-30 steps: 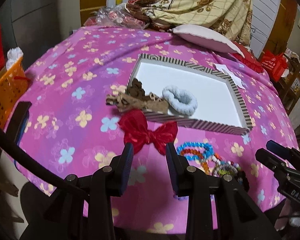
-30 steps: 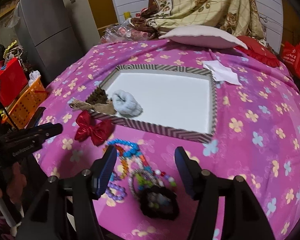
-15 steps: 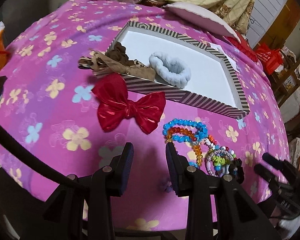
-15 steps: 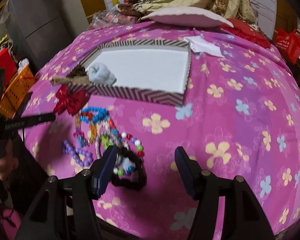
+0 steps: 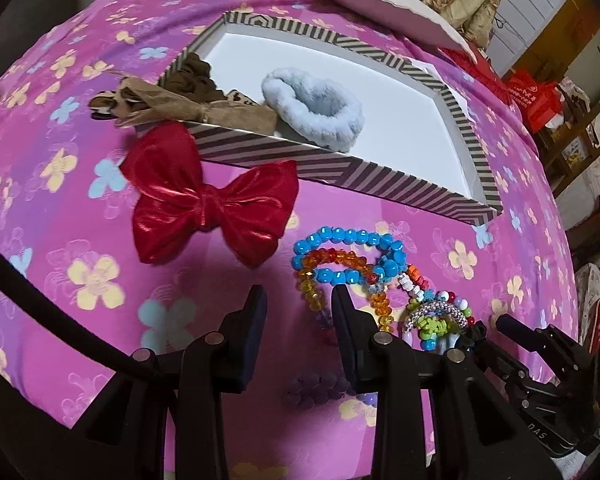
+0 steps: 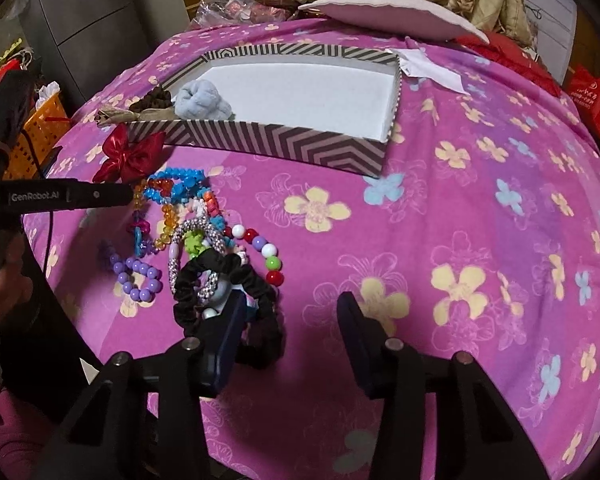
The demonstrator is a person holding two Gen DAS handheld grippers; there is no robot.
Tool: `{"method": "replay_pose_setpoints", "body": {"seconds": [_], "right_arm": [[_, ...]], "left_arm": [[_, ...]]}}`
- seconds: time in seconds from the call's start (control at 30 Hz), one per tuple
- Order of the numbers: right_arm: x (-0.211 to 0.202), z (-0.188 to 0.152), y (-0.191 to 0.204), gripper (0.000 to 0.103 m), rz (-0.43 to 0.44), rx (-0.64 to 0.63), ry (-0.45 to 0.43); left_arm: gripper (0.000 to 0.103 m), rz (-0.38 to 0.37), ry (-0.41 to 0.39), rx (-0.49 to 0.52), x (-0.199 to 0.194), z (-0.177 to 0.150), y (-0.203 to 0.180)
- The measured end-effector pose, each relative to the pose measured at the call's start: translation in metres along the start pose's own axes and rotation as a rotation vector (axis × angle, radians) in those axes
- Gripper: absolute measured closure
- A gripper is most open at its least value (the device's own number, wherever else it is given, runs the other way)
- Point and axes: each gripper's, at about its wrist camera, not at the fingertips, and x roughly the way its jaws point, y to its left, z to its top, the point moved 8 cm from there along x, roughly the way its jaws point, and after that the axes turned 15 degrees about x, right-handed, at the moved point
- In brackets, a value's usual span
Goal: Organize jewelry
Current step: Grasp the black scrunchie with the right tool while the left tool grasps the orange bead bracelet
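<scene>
Two grippers hung over the bracelet pile (image 6: 188, 232) before the striped box (image 6: 284, 148): left gripper (image 5: 298, 296) open and empty, right gripper (image 6: 288, 308) closing around the black scrunchie (image 6: 236, 304). Next: grip, lift, box it.

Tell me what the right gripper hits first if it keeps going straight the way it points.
Most likely the black scrunchie: the right gripper points down at the pink floral cloth, jaws closing, and its left finger already overlaps the scrunchie's edge. Depth is unclear; the gap's centre faces bare cloth.
</scene>
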Motion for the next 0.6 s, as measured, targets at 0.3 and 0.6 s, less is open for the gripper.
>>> {"method": "replay_pose_setpoints", "body": {"seconds": [0.3, 0.6], "right_arm": [[0.005, -0.001, -0.001, 0.089, 0.058, 0.02, -0.006], [-0.024, 0.011, 0.003, 0.096, 0.084, 0.021, -0.063]], "left_arm": [[0.067, 0.009, -0.006, 0.015, 0.013, 0.003, -0.004], [0.073, -0.026, -0.054, 0.04, -0.01, 0.008, -0.002]]}}
